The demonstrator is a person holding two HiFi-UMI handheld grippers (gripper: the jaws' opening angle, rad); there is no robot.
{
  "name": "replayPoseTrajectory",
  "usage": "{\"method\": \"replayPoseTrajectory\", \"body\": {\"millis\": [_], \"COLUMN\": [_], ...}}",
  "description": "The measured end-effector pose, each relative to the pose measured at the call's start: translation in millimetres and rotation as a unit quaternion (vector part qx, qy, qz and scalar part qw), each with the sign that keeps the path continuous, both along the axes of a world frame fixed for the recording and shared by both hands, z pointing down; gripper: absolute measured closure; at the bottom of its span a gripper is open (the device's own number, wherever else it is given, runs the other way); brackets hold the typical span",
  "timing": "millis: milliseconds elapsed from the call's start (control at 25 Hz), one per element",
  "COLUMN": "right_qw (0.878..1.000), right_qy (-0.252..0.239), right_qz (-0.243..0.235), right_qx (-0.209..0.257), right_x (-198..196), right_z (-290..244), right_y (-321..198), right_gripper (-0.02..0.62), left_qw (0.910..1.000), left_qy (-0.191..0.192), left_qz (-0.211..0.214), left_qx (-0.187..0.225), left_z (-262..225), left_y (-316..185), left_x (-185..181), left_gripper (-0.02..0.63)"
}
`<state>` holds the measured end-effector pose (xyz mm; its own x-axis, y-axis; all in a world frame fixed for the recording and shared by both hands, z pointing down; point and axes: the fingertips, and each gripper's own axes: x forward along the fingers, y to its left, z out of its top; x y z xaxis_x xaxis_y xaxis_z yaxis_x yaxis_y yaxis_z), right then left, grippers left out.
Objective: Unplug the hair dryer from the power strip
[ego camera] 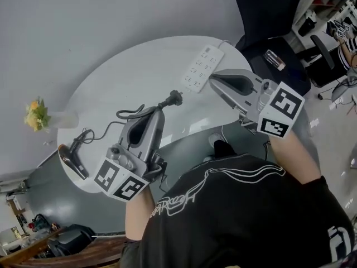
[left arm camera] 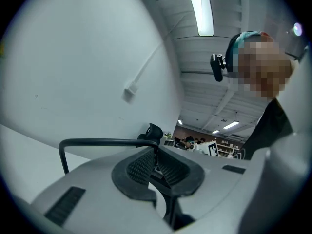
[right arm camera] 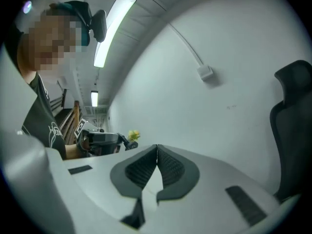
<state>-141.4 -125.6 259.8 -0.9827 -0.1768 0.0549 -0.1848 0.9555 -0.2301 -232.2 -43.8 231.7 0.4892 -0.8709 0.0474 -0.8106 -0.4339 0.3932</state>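
Note:
The white power strip [ego camera: 203, 68] lies at the far side of the round white table [ego camera: 111, 88] with no plug in it. My left gripper [ego camera: 162, 109] is lifted above the table and shut on the hair dryer's black cord [ego camera: 106, 128], just behind the plug [ego camera: 173, 98]. In the left gripper view the pads [left arm camera: 144, 165] pinch the cord [left arm camera: 97, 142], and the plug [left arm camera: 153, 130] sticks out past them. The black hair dryer [ego camera: 72, 158] rests at the table's left edge. My right gripper [ego camera: 213, 78] hovers beside the strip, shut and empty [right arm camera: 157, 147].
A vase of yellow flowers [ego camera: 36, 114] stands at the table's left side and also shows in the right gripper view as a yellow bloom [right arm camera: 132, 134]. A black office chair [ego camera: 262, 15] stands behind the table on the right, its back visible [right arm camera: 292, 126].

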Motion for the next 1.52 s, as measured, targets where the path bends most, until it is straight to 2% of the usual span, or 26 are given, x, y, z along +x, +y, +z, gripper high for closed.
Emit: {"method": "replayPoseTrajectory", "body": {"millis": [160,320,520,800,1000,1520], "right_qw": [0.998,0.996,0.996,0.997,0.998,0.998], "right_qy": [-0.015,-0.025,-0.049,-0.054,-0.039,-0.025], "right_qz": [-0.020,-0.037,-0.039,-0.020,-0.013,-0.016], "right_qx": [0.050,0.074,0.056,0.048,0.050,0.048], "right_x": [8,12,22,28,26,22], "right_z": [-34,-53,-64,-64,-57,-44], "right_y": [56,103,138,156,160,163], "right_gripper": [0.598,0.598,0.598,0.598,0.598,0.598], "left_qw": [0.9999,0.9996,0.9987,0.9979,0.9978,0.9976], "left_qy": [-0.009,-0.022,-0.042,-0.045,-0.042,-0.041], "left_qz": [0.000,-0.002,0.000,0.024,0.035,0.046], "left_qx": [0.007,0.020,0.030,0.039,0.037,0.031], "left_z": [-12,-24,-32,-35,-30,-19], "left_y": [35,65,95,110,111,107], "left_x": [12,18,20,29,31,34], "left_gripper": [0.583,0.583,0.583,0.583,0.583,0.583]}}
